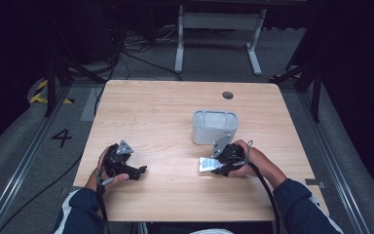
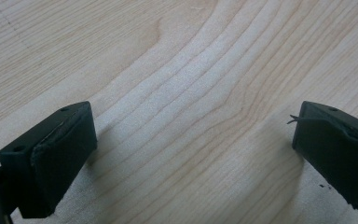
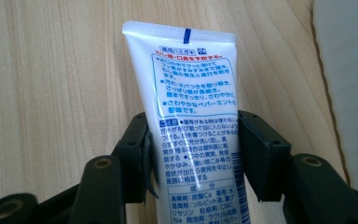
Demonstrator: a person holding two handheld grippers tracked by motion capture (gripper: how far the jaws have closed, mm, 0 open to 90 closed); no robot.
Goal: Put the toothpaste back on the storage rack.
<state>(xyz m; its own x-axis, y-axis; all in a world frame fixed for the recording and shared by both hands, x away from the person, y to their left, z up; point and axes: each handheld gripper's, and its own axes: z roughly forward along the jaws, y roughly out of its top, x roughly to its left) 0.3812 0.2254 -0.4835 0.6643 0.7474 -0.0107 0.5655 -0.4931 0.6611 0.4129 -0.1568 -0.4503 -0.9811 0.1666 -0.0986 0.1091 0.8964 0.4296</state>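
Right gripper: we see the right gripper (image 1: 213, 165) at lower right of centre in the high view, held in the person's right hand (image 1: 253, 161) low over the table (image 1: 165, 112)
Right fingers: in the right gripper view we find both fingers (image 3: 261, 154) pressed against the two sides of a white tube (image 3: 193, 116), so they are clenched on it
Tube: we read it as a white tube with blue and red printed text, its flat crimped end pointing to the top of the frame in the right gripper view; in the high view its white end (image 1: 206, 164) pokes out to the left of the gripper, right of the table's middle and toward the lower edge
Tube and table: we cannot tell whether the tube rests on the wood or is lifted just clear of it
Bin: a pale grey open bin (image 1: 215, 127) stands just above the right gripper in the high view, close to it; its wall shows at the right edge of the right gripper view (image 3: 349, 70)
Left gripper: we see the left gripper (image 1: 139, 170) at lower left in the high view, in the left hand (image 1: 106, 168), well apart from the tube
Left fingers: in the left gripper view the two fingers (image 2: 51, 158) stand wide apart, released, with bare wood grain between them
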